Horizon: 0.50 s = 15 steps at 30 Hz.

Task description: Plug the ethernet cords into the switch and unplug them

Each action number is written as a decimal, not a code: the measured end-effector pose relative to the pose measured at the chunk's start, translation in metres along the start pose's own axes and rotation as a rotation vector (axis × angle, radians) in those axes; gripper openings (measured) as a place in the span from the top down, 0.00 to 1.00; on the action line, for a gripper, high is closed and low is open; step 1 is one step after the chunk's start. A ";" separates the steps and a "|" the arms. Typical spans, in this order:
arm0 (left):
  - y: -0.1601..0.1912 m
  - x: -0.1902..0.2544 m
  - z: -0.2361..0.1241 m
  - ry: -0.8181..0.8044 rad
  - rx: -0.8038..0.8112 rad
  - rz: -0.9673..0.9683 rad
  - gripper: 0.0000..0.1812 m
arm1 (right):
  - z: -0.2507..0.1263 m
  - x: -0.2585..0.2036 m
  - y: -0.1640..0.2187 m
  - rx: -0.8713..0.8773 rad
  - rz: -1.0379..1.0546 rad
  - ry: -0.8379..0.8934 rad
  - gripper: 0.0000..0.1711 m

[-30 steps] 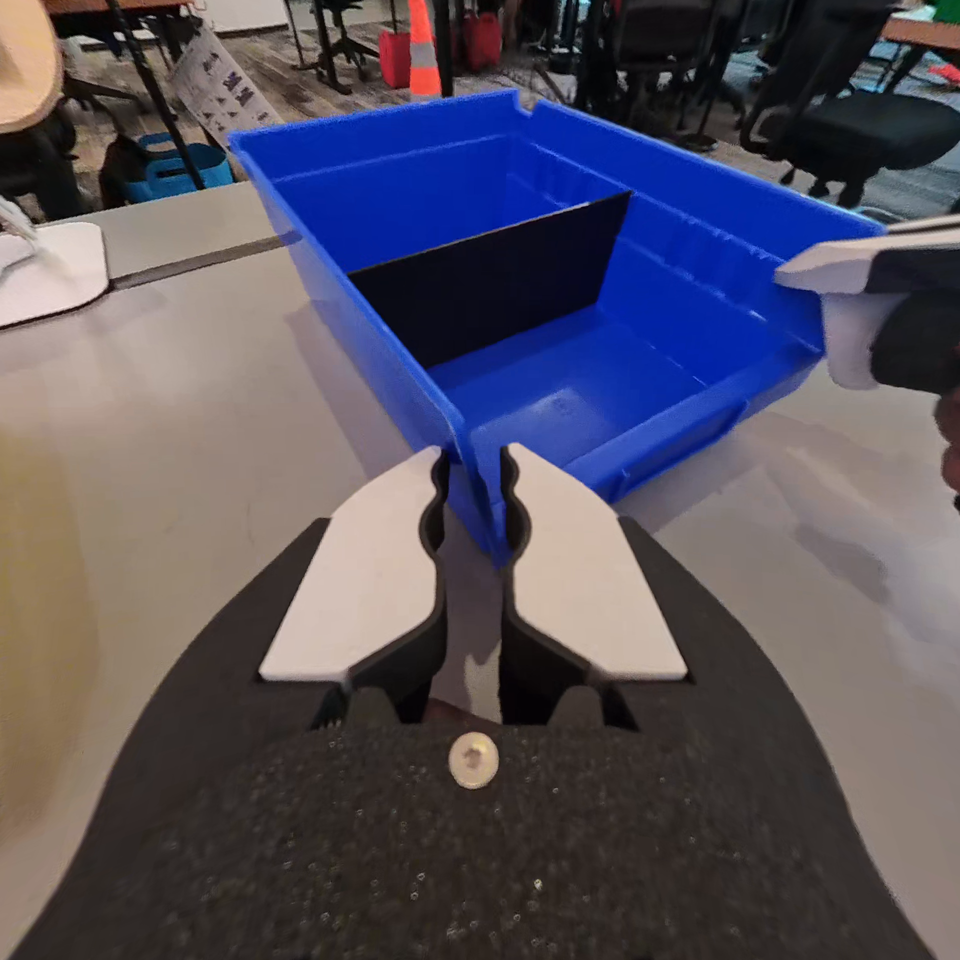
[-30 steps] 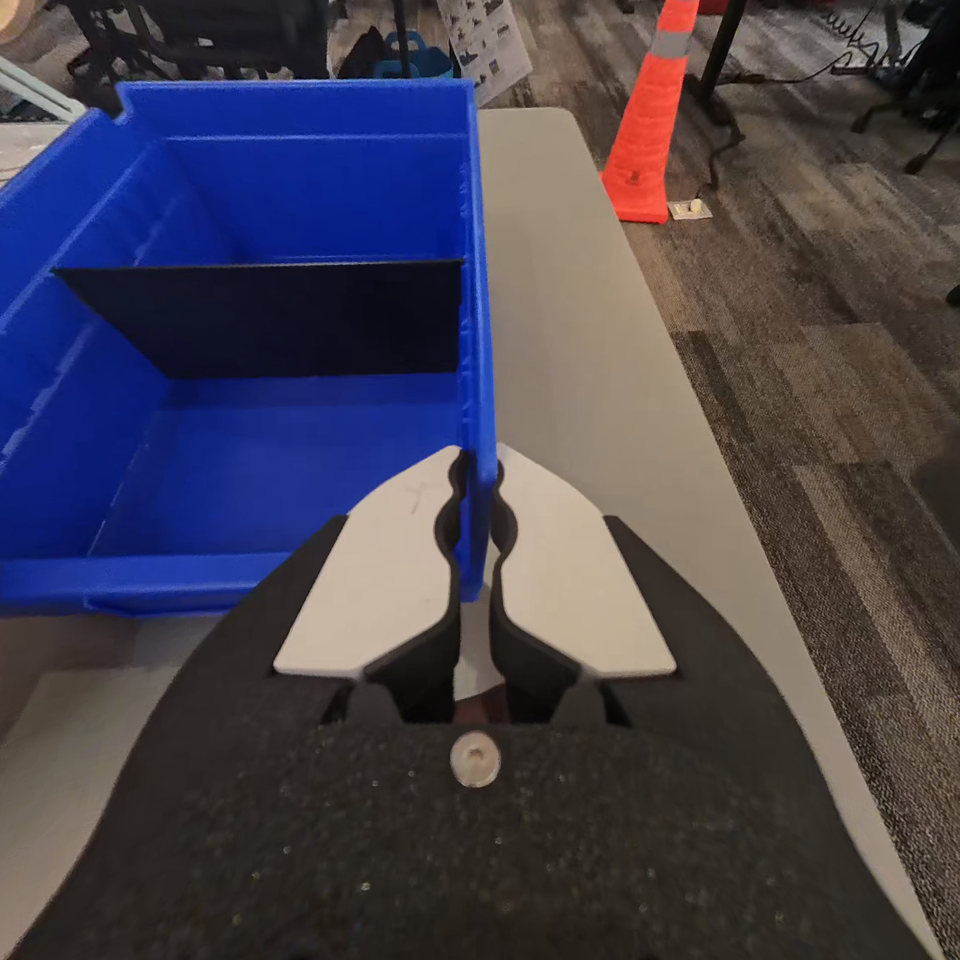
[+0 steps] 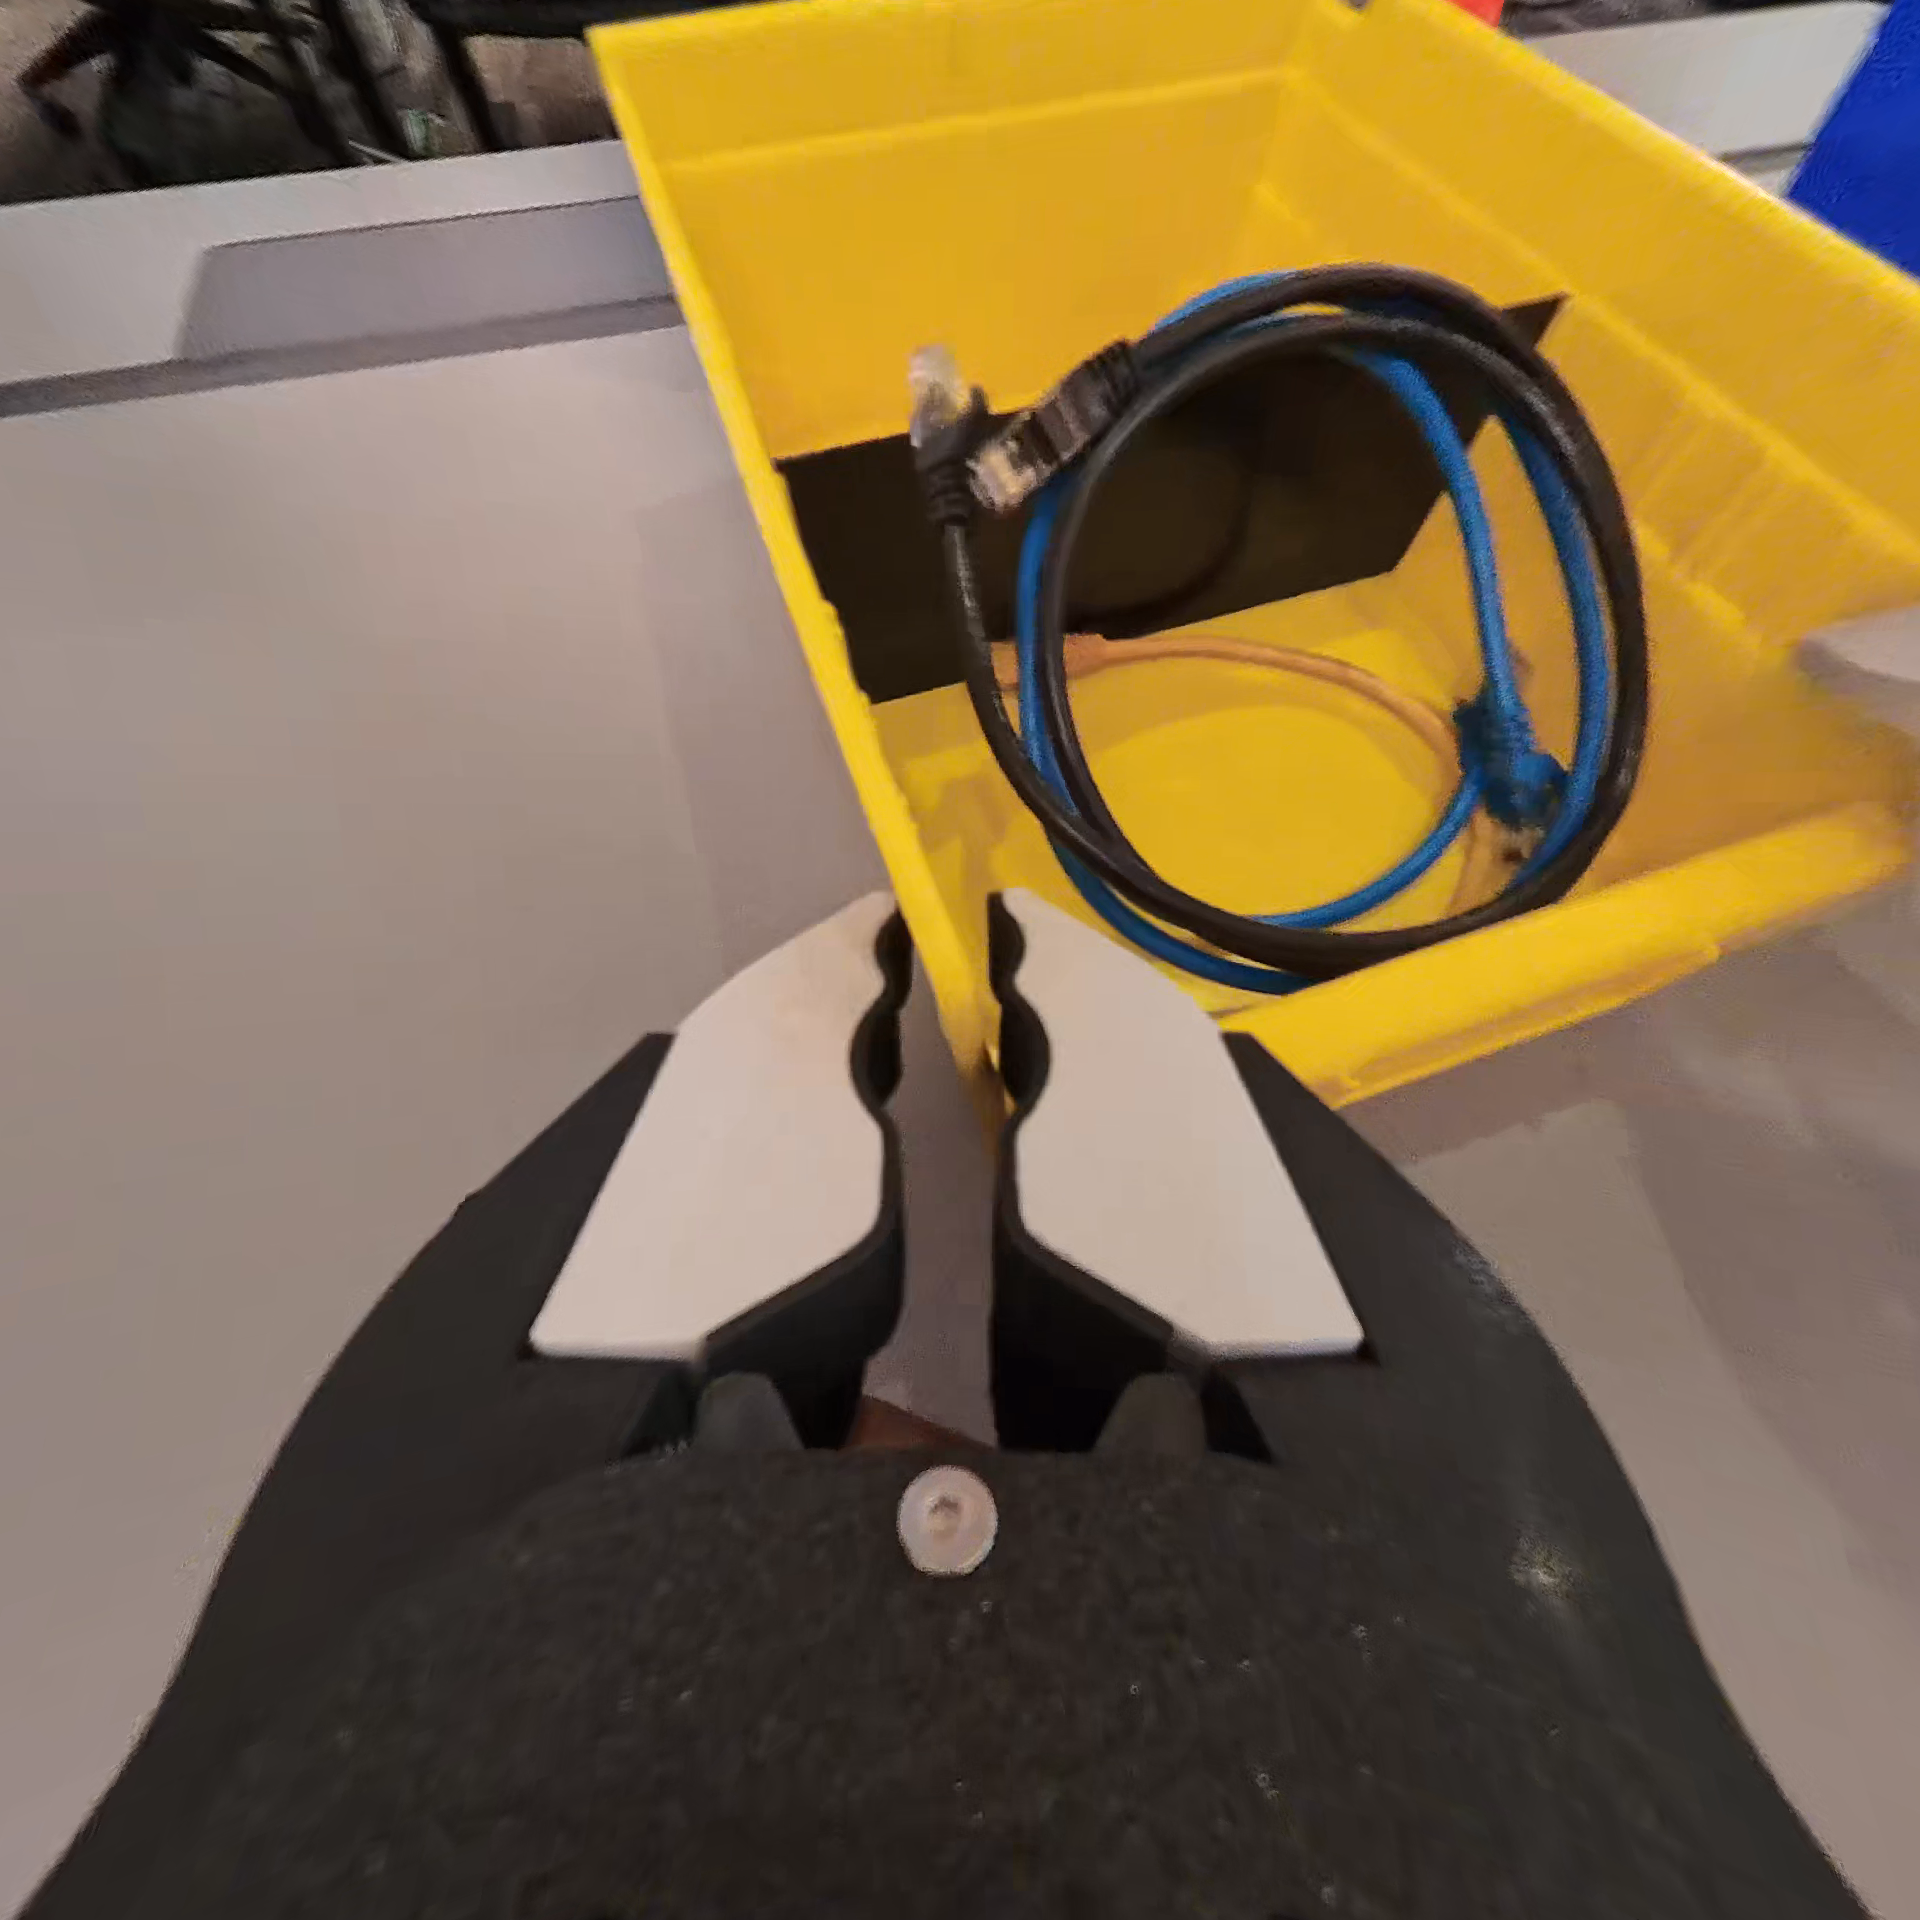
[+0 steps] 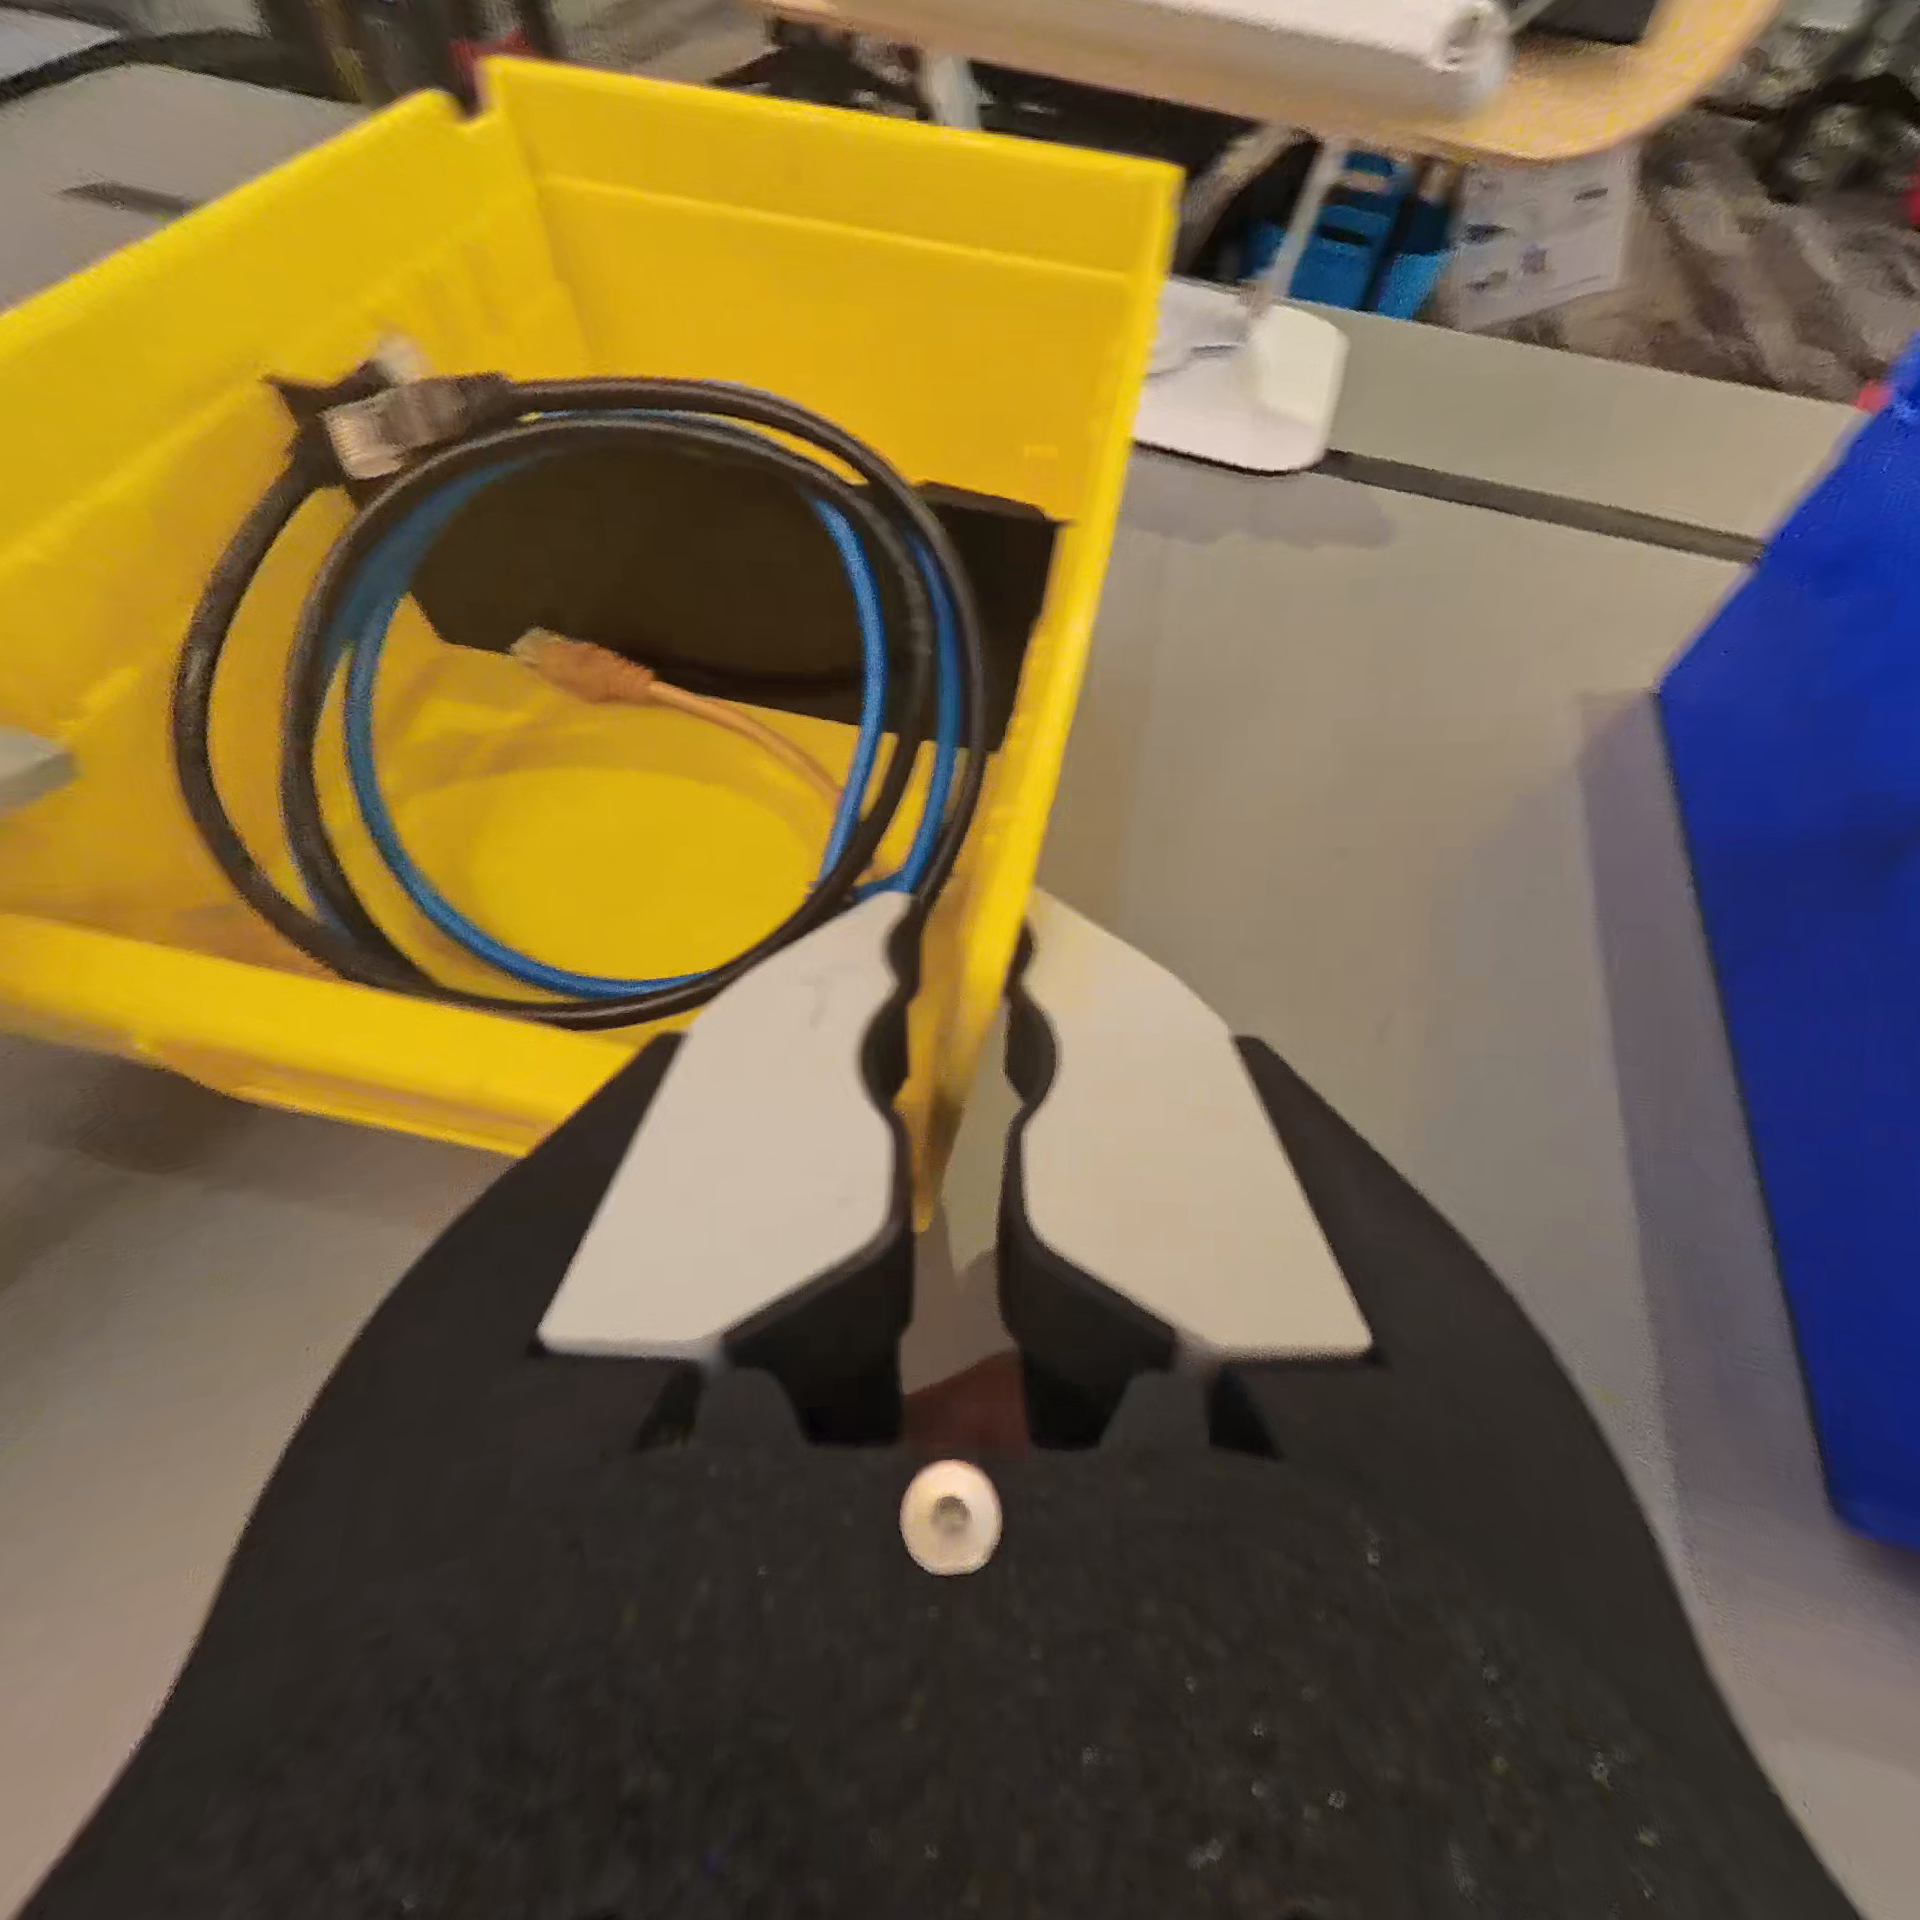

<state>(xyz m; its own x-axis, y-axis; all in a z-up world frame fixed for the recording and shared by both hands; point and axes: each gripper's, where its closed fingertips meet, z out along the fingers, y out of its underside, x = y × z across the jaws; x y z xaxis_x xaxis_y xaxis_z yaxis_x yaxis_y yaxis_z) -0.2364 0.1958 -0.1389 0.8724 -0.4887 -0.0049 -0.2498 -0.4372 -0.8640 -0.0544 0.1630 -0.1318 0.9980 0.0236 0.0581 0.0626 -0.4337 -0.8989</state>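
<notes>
A yellow bin [image 3: 935, 208] stands on the grey table and holds coiled ethernet cords: a black cord [image 3: 1600, 540], a blue cord [image 3: 1039, 582] and an orange-yellow cord [image 3: 1247, 655]. A black divider [image 3: 862, 561] crosses the bin. My left gripper [image 3: 940, 914] is shut on the bin's near left corner wall. My right gripper [image 4: 966, 920] is shut on the near right corner wall of the same bin [image 4: 831, 291]. The black cord [image 4: 197, 727], blue cord [image 4: 364, 748] and orange-yellow cord [image 4: 592, 665] also show in the right wrist view. No switch is in view.
A blue bin [image 4: 1818, 935] stands on the table just right of the yellow bin, and its corner shows in the left wrist view [image 3: 1870, 135]. A white stand base [image 4: 1247, 395] sits behind. Bare grey table [image 3: 312, 727] lies to the left. Both views are blurred. The grippers' ends are close to 20 centimetres from one another.
A second ago both grippers were shut on the empty blue bin's near corners. Now they hold the yellow bin with the cords, and the blue bin stands off to the right.
</notes>
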 end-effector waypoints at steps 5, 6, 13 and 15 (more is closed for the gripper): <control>-0.003 -0.019 -0.005 -0.120 0.000 0.004 0.98 | -0.001 -0.009 0.000 -0.043 0.010 0.117 0.97; -0.004 -0.025 -0.008 -0.128 0.004 -0.002 0.98 | -0.001 -0.015 -0.001 -0.041 0.021 0.113 0.97; -0.008 -0.088 -0.052 -0.258 0.071 -0.025 0.99 | 0.005 -0.083 -0.027 0.022 0.042 0.086 0.98; -0.007 -0.113 -0.067 -0.289 0.091 -0.032 0.99 | 0.006 -0.110 -0.037 0.049 0.034 0.068 0.98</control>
<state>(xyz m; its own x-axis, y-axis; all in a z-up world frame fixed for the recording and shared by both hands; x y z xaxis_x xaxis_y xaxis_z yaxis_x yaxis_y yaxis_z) -0.3616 0.2039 -0.0991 0.9659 -0.2348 -0.1088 -0.1930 -0.3734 -0.9074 -0.1669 0.1818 -0.1070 0.9971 -0.0521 0.0546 0.0301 -0.3888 -0.9208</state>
